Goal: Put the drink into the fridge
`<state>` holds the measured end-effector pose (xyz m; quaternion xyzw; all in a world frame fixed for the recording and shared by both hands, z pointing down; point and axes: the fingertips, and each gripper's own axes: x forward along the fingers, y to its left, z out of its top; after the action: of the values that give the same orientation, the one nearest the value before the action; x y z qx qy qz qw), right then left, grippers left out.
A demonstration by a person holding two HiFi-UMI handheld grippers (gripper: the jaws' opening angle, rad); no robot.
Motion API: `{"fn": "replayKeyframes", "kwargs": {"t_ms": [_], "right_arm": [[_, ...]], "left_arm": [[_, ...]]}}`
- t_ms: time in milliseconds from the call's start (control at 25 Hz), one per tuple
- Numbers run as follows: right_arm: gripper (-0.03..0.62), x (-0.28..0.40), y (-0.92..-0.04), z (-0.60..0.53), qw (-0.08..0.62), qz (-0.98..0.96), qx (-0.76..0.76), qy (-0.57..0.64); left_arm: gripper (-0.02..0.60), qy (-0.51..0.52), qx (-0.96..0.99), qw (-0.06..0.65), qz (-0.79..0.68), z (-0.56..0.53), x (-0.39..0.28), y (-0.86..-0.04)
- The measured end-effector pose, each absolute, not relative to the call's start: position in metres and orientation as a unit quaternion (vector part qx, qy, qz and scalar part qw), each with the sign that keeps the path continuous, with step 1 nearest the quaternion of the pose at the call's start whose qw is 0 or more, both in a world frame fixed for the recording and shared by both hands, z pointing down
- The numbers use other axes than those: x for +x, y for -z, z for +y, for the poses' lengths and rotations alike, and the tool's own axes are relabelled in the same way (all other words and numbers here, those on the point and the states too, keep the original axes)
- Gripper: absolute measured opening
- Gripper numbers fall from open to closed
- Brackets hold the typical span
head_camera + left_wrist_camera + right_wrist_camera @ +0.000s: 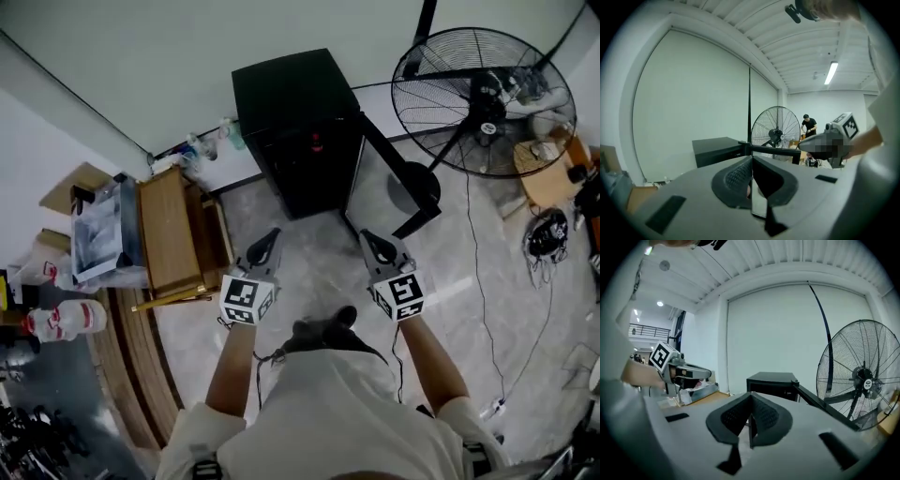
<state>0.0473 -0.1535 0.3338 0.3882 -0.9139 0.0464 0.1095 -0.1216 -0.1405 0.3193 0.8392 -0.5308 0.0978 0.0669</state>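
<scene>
Torso and both forearms fill the bottom of the head view. Left gripper [266,244] and right gripper [376,243] are held side by side over the pale floor [314,244], both aimed at the fridge [292,117].

- Left fingers [736,176]: pressed together, nothing between them.
- Right fingers [764,416]: also together, nothing held.
- Fridge: black box against the wall. Its door [394,178] is swung open to the right and shows edge-on.
- Drink: neither gripper has it. A small red thing [317,142] shows in the fridge's open front, too small to tell whether it's the drink.
- Floor fan [483,98] stands right of the fridge, near the open door.
- Low wooden counter [167,225] stands left of the fridge, with a few bottles [202,145] by the wall behind it.
- A person [808,125] stands far back beyond the fan in the left gripper view.
</scene>
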Motion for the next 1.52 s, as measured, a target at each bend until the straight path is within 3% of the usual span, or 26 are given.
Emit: {"fn": "replayKeyframes", "kwargs": {"t_ms": [640,1520], "right_arm": [[0.002,0.000,-0.300,-0.028,0.104,-0.907,0.405,-0.048],[0.000,0.071,-0.265,-0.055,0.083,-0.917,0.388,-0.044]], "left_arm": [[0.010,-0.074,0.841,0.058,-0.532,0.006,-0.206,-0.282],[0.011,-0.058,0.822,0.059,-0.564,0.014,-0.148,-0.275]]}}
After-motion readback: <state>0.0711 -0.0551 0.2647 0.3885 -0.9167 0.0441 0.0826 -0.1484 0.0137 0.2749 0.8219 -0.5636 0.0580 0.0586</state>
